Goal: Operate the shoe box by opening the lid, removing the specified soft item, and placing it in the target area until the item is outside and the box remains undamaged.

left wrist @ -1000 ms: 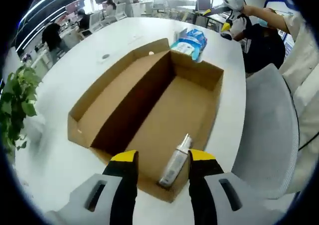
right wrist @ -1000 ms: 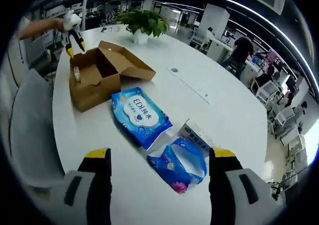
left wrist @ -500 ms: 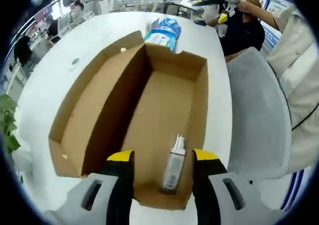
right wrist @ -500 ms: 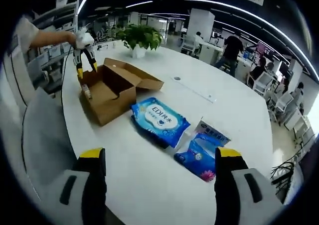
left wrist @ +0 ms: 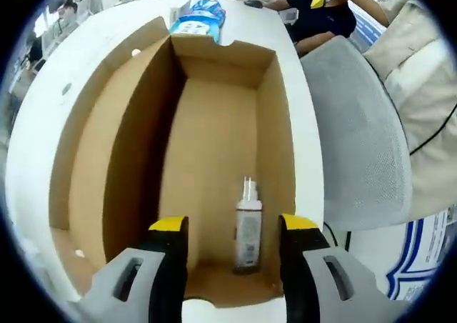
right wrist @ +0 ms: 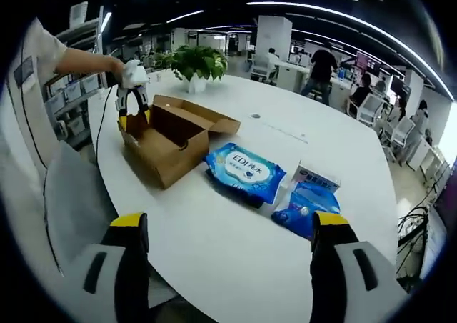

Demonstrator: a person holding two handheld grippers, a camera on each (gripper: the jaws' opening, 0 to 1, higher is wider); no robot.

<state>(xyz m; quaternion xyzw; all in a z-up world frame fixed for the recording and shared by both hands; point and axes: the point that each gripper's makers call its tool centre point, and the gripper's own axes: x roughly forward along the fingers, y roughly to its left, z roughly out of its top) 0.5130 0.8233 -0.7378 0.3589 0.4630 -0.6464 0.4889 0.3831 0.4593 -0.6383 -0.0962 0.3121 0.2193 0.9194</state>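
Lowered into the box [left wrist: 214,123], left gripper [left wrist: 234,231] gapes around the bottle [left wrist: 248,230].

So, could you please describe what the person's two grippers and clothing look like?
Both the left gripper and the right gripper have black jaws with yellow tips on pale grey bodies with dark slots. In the right gripper view, the left gripper has a white housing, and the person wears a short light sleeve.

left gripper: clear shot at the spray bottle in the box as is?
Probably yes. The box is open with its lid folded back, and the spray bottle lies alone on the floor between the open jaws of the left gripper, nothing over it.
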